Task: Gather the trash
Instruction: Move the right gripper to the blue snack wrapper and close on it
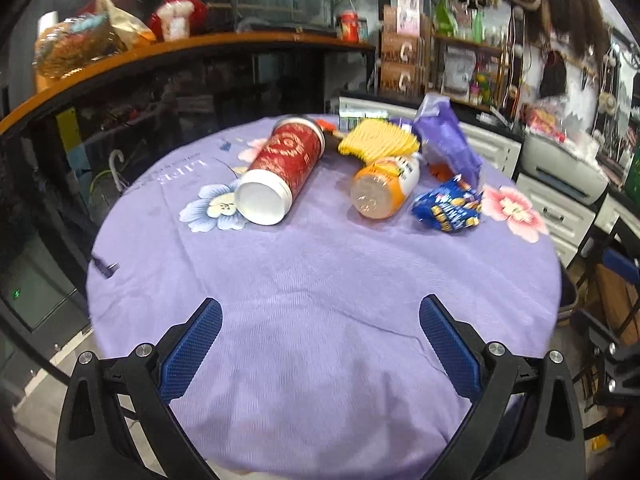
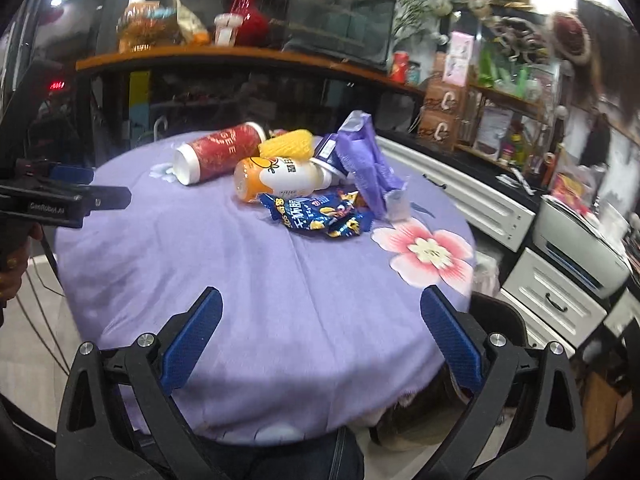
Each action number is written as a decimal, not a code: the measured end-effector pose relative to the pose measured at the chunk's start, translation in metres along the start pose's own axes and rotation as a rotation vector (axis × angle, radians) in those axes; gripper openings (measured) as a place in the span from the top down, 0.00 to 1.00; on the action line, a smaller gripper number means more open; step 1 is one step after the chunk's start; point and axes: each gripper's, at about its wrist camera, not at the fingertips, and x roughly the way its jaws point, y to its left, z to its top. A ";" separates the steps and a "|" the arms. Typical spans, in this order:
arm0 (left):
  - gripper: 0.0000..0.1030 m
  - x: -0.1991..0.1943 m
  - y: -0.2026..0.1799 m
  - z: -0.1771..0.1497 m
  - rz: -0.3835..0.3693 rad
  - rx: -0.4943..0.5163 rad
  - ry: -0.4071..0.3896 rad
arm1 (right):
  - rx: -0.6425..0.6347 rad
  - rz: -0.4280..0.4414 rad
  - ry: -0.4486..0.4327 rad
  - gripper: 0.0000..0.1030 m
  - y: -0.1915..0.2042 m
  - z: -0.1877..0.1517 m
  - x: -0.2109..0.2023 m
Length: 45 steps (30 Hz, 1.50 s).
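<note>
Trash lies at the far side of a round table under a lilac flowered cloth (image 1: 320,272) (image 2: 248,280). A red tube can with a white base (image 1: 282,170) (image 2: 218,152) lies on its side. Beside it lie an orange-and-white bottle (image 1: 386,186) (image 2: 280,180), a yellow ribbed wrapper (image 1: 380,140) (image 2: 286,144), a purple bag (image 1: 448,140) (image 2: 364,160) and a blue snack packet (image 1: 448,208) (image 2: 320,216). My left gripper (image 1: 320,312) hovers open over the near cloth, holding nothing. My right gripper (image 2: 320,304) is open and holds nothing. The left gripper (image 2: 76,194) shows at the right wrist view's left edge.
A dark glass counter with an orange top (image 1: 192,46) (image 2: 240,54) curves behind the table, carrying vases and packets. White drawer cabinets (image 2: 480,208) and a printer (image 2: 580,248) stand to the right. A dark bin (image 2: 500,320) sits beside the table's right edge.
</note>
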 end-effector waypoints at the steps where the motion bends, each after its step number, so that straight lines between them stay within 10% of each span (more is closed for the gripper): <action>1: 0.05 0.005 0.001 0.003 -0.005 0.005 0.012 | -0.004 0.009 0.014 0.05 -0.002 0.008 0.010; 25: 0.05 0.058 -0.001 0.055 -0.067 0.050 0.081 | -0.310 0.088 0.217 0.06 -0.004 0.084 0.165; 33: 0.05 0.063 -0.004 0.055 -0.093 0.059 0.087 | -0.285 0.082 0.247 0.32 -0.011 0.083 0.188; 38: 0.05 0.067 -0.009 0.059 -0.106 0.064 0.080 | -0.303 0.062 0.231 0.76 -0.010 0.077 0.181; 45: 0.05 0.072 -0.006 0.076 -0.145 0.013 0.087 | -0.202 0.096 0.212 0.86 -0.028 0.076 0.171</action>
